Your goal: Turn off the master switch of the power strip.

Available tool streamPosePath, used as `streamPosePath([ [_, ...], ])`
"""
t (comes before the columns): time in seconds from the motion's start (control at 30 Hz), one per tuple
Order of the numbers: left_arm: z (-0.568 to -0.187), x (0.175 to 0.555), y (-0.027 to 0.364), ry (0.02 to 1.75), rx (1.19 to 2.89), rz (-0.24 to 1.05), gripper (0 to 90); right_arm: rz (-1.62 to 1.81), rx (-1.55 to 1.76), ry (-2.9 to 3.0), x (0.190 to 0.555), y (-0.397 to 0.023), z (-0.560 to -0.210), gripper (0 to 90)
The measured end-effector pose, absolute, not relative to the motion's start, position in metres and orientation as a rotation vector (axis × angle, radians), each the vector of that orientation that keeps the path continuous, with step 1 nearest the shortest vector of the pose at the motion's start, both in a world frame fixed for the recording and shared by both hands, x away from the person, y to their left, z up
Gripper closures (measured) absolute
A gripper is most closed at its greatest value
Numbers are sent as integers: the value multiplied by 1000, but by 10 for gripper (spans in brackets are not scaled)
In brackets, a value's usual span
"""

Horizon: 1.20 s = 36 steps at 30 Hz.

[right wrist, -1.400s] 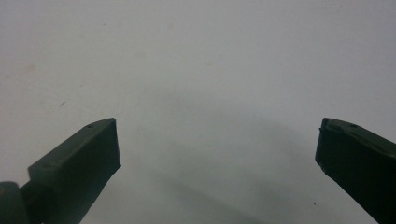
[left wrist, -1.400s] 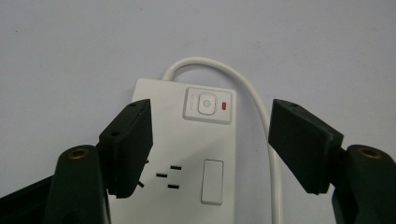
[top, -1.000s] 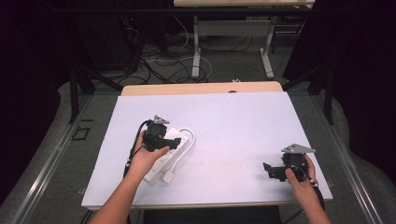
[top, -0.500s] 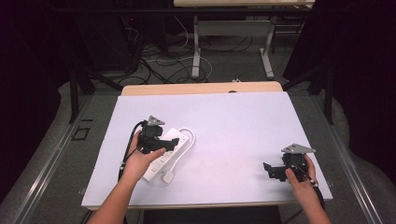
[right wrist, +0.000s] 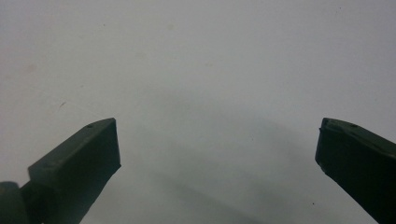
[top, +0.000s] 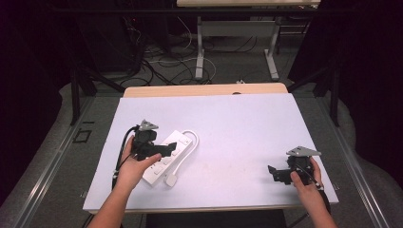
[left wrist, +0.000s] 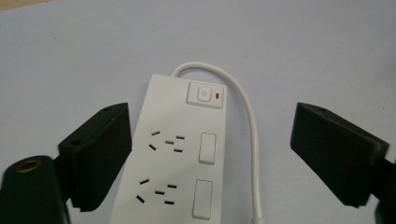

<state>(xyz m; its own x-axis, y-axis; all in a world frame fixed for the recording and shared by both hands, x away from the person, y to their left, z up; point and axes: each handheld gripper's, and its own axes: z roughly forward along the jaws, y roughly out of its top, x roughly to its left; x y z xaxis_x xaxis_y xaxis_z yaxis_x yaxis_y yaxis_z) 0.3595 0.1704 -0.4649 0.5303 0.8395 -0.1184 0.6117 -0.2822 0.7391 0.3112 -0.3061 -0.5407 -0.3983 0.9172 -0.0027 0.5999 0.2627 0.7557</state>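
A white power strip (top: pixel 171 152) lies on the white table (top: pixel 237 128), left of the middle, with its cord (top: pixel 192 137) looping round the far end and its plug (top: pixel 171 180) beside it near the front. My left gripper (top: pixel 164 148) hovers just over the strip, open. In the left gripper view the strip (left wrist: pixel 175 154) sits between the wide-apart jaws, showing two sockets, rocker switches and a power button (left wrist: pixel 204 94) with a red light. My right gripper (top: pixel 277 173) is open near the table's front right corner, over bare tabletop (right wrist: pixel 201 93).
The table's wooden far edge (top: pixel 204 89) shows beyond the white top. Behind it are metal desk legs (top: pixel 199 52) and loose cables (top: pixel 157 61) on the floor. Dark curtains stand at both sides.
My left gripper has drawn slightly left and toward the front along the power strip. The right gripper has held still.
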Motion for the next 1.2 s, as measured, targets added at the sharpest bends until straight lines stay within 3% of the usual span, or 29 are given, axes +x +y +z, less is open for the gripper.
streamPosePath([
  [0.33,-471,352,194,1242,1958,349,14,954,1369,2093,311,-306,-541,0],
  [1.2,-501,333,236,1289,1868,403,4,951,1369,2092,311,-306,-541,0],
])
